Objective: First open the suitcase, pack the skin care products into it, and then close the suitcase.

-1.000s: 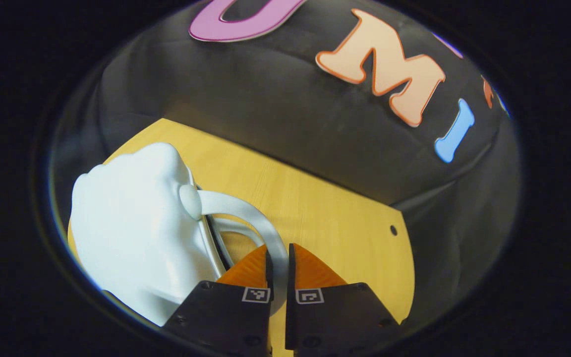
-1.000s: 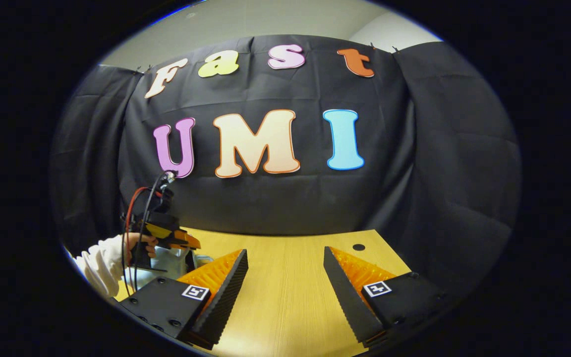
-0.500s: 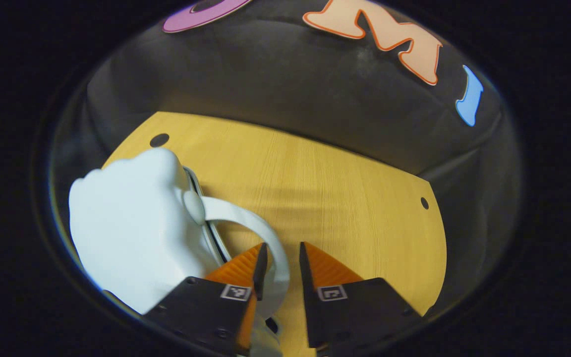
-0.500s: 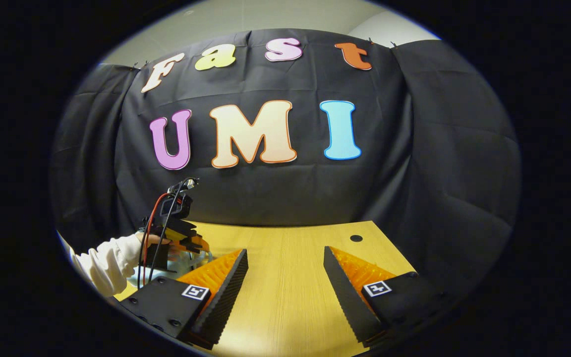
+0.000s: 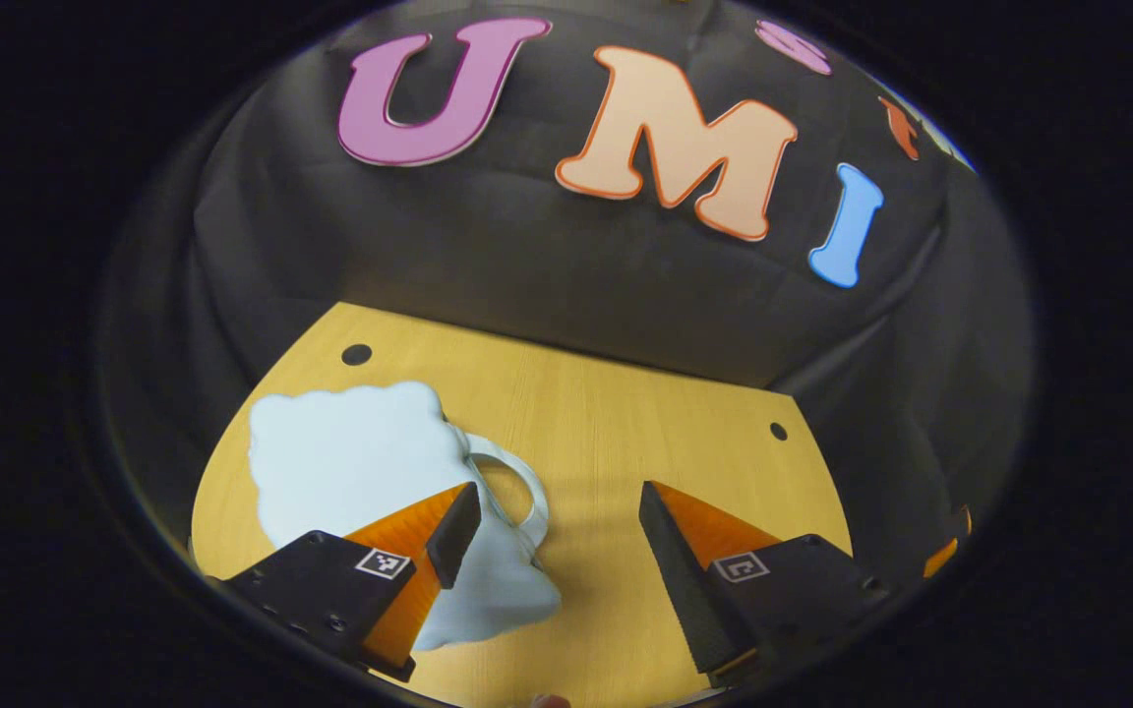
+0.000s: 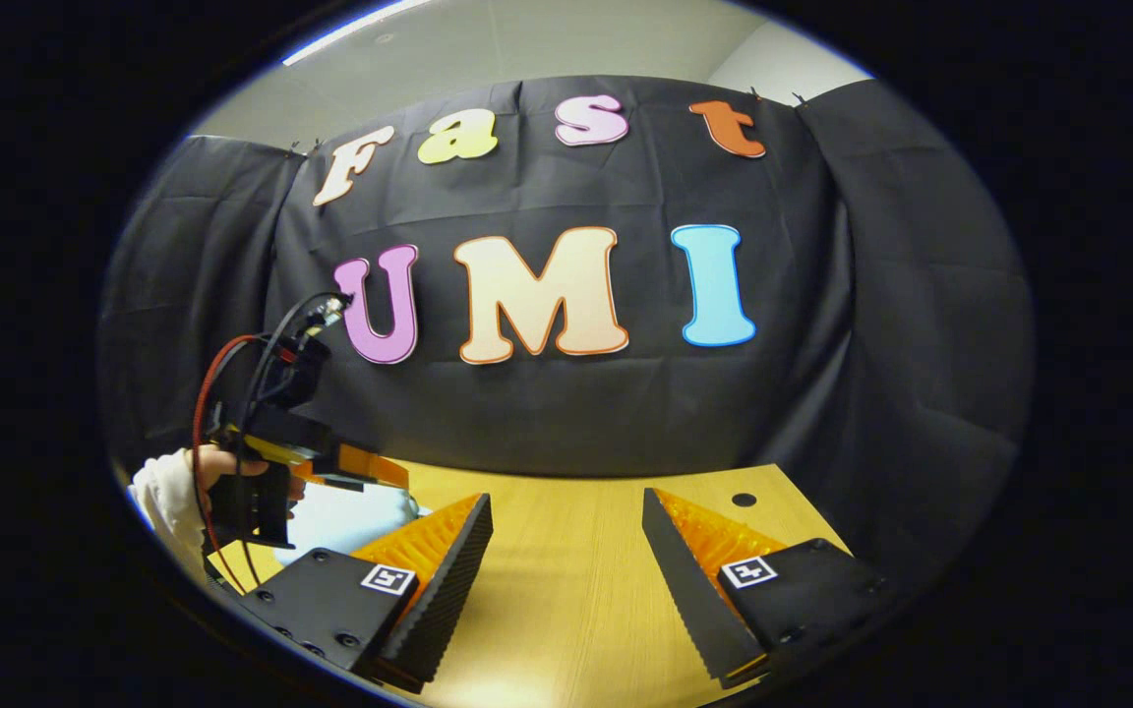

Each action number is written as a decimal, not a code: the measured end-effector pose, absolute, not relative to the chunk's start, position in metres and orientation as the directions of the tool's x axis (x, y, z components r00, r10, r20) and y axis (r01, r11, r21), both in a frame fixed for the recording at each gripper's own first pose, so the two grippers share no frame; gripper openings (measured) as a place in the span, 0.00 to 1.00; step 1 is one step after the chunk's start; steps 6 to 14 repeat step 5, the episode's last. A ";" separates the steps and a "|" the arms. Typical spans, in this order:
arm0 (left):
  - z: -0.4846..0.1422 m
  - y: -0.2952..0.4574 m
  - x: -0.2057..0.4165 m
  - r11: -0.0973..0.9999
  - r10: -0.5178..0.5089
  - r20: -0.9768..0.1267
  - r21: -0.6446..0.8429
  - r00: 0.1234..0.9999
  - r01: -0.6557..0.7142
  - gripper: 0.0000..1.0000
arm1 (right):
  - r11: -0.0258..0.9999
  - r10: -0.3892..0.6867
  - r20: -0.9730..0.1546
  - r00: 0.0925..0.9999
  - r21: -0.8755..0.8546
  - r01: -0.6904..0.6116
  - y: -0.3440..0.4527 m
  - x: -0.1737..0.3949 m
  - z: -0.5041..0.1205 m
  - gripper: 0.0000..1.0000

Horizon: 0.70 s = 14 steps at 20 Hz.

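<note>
Wooden table (image 5: 626, 413): left claw (image 5: 552, 511) has let go of suitcase (image 5: 350, 462), now wide; right claw (image 6: 566, 521) wide.

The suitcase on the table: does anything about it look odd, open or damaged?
Nothing stands out. The pale, cloud-shaped suitcase lies flat and shut on the wooden table, its handle beside it; I see no damage or spill.

Left tongs (image 5: 552, 536) spread wide, nothing between fingers. Right tongs (image 6: 566, 546) also spread wide. Hand (image 6: 222, 472) in pale sleeve (image 6: 161, 492) grips left tongs' handle.
</note>
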<state>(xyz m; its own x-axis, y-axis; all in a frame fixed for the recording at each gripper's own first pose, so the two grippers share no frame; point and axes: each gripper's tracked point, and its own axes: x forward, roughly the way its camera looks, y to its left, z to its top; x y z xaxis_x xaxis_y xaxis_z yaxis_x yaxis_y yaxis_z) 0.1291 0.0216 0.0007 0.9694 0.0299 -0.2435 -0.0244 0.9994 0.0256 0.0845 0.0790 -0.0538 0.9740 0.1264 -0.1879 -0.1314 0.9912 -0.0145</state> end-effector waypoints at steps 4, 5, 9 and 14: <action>0.027 -0.004 0.076 1.000 -0.016 -0.095 0.007 0.995 0.017 0.95 | 0.988 0.152 -0.119 0.981 0.016 -0.151 0.083 0.078 -0.039 0.96; 0.028 -0.010 0.066 1.000 -0.030 -0.070 0.008 0.997 0.030 0.95 | 0.988 0.156 -0.110 0.982 0.029 -0.154 0.083 0.075 -0.038 0.97; 0.028 -0.010 0.066 1.000 -0.030 -0.070 0.008 0.997 0.030 0.95 | 0.988 0.156 -0.110 0.982 0.029 -0.154 0.083 0.075 -0.038 0.97; 0.028 -0.010 0.066 1.000 -0.030 -0.070 0.008 0.997 0.030 0.95 | 0.988 0.156 -0.110 0.982 0.029 -0.154 0.083 0.075 -0.038 0.97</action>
